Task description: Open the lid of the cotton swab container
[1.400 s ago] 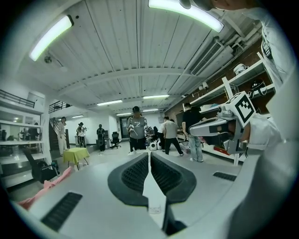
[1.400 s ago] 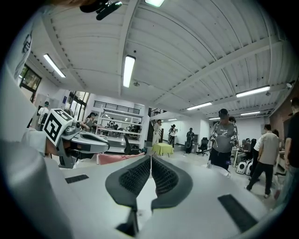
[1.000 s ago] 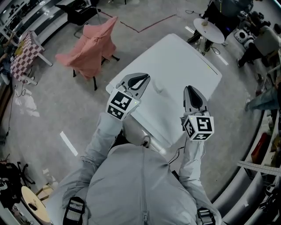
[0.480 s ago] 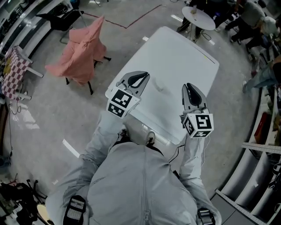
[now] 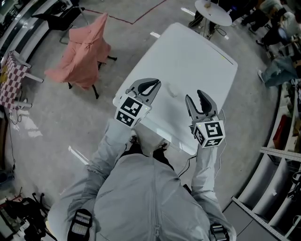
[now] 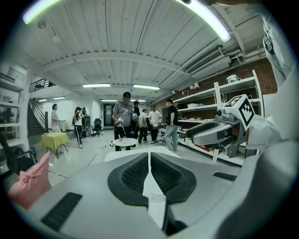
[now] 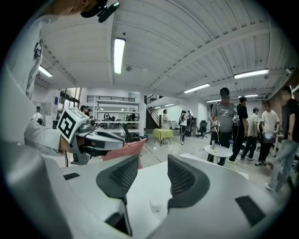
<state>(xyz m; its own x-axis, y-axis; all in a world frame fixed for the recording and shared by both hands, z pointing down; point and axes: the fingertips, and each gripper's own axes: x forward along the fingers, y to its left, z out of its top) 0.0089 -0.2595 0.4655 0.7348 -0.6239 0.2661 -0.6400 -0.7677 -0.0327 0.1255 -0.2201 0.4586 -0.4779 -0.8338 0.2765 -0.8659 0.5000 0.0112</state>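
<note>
The cotton swab container [image 5: 171,89] is a small pale thing lying on the white table [image 5: 197,56], its lid too small to make out. My left gripper [image 5: 151,86] hovers just left of it, shut with nothing held; in the left gripper view its pads [image 6: 135,175] meet. My right gripper [image 5: 196,98] is a little right of and nearer than the container. Its jaws have just been opening and stand apart with nothing between them [image 7: 148,170]. A faint clear shape, the container [image 7: 155,205], shows on the table beyond them.
A chair under pink cloth [image 5: 87,52] stands left of the table. A small round table [image 5: 214,10] sits beyond its far end, with several people [image 6: 124,116] around it. Shelving [image 5: 277,179] runs along the right. The table's near edge [image 5: 160,136] is by my body.
The right gripper's jaws went from shut to apart. Both grippers sank a little toward the table, the right one shifting left toward the container.
</note>
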